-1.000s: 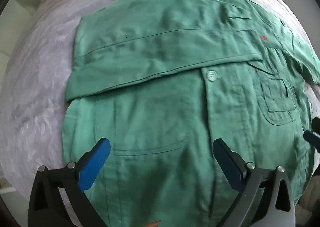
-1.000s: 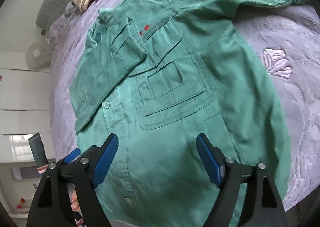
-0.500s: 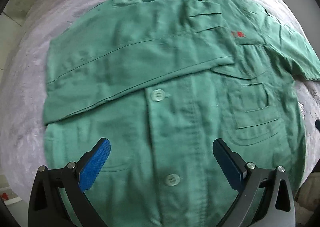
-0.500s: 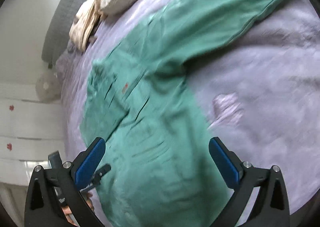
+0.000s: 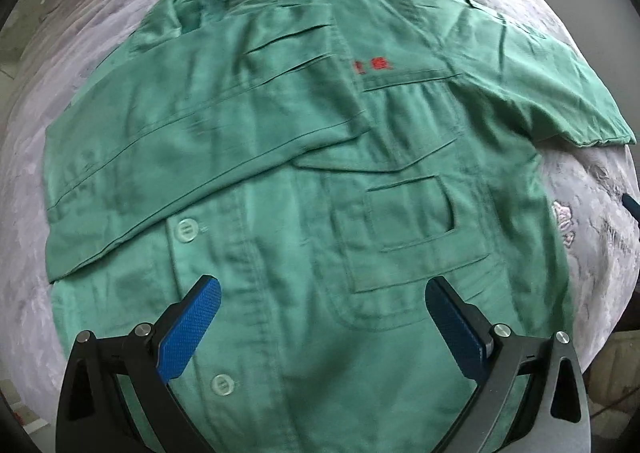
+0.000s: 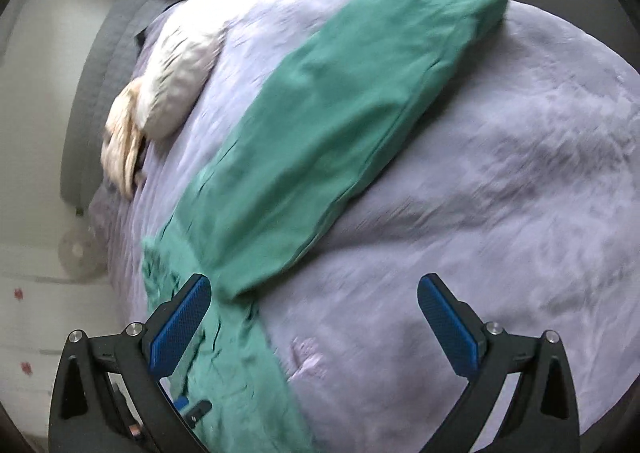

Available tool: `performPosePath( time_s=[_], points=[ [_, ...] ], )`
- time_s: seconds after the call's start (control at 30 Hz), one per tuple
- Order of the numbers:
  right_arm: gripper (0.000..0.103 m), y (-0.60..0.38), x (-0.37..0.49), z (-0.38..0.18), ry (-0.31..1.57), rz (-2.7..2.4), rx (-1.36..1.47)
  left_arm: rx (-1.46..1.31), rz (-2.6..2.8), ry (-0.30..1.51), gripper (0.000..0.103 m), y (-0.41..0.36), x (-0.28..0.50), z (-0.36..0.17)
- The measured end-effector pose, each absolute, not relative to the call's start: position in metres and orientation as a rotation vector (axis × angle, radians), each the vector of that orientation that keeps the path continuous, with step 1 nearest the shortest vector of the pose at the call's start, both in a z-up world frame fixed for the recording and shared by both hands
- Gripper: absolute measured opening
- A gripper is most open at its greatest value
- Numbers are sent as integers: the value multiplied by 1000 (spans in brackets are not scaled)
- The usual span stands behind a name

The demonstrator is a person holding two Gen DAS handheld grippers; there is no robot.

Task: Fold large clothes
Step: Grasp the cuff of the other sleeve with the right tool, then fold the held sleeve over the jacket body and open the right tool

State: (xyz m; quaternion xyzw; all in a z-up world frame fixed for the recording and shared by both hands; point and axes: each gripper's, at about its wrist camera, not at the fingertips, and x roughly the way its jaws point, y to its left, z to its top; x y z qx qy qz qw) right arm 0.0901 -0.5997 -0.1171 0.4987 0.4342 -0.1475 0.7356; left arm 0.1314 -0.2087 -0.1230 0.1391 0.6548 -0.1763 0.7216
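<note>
green work jacket point(image 5: 304, 181) lies front-up on lilac bedspread point(image 6: 500, 181), one sleeve already folded across chest, other sleeve point(image 6: 340, 117) stretched out flat toward bed's far side. left gripper point(image 5: 320, 309) hovers over hem, fingers wide, holding nothing. right gripper point(image 6: 314, 305) faces outstretched sleeve, fingers wide, empty. risk: pinching bedspread along with sleeve cuff, dragging jacket askew; loose pull could undo folded sleeve.

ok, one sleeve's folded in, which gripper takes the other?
Probably right. The right gripper is open, facing the outstretched sleeve. The left gripper hovers open over the jacket front.
</note>
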Motion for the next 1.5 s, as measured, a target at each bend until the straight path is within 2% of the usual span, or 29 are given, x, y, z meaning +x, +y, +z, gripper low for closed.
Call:
performPosePath(
  time_s=[0.57,0.77,0.8,0.83,0.87,0.9,1.0,1.23,1.5],
  points=[
    [103,-726,121,-164,661,-356,1391,286,-454,1409,102,-332,151,-121],
    [100,-740,125,-173,529,-357,1540,276,-433,1402,102,-327,164,-123],
    [91,-742,125,-176,510,-352,1572,281,-429,1397,102,-325,168,-124],
    [61,-744,126,-178,499,-352,1596,281,-434,1396,102,-317,169,-122],
    [36,-745,125,-182,507,-377,1625,284,-434,1392,102,-312,172,-121],
    [5,-742,122,-183,524,-395,1636,291,-427,1386,102,-298,166,-121],
    [4,-739,123,-183,475,-364,1659,285,-420,1394,102,-268,160,-125],
    [4,-707,162,-122,447,-134,1504,252,-378,1344,102,-210,175,-112],
    [4,-592,254,-39,599,121,1153,216,-239,1252,102,-139,201,-97]
  ],
)
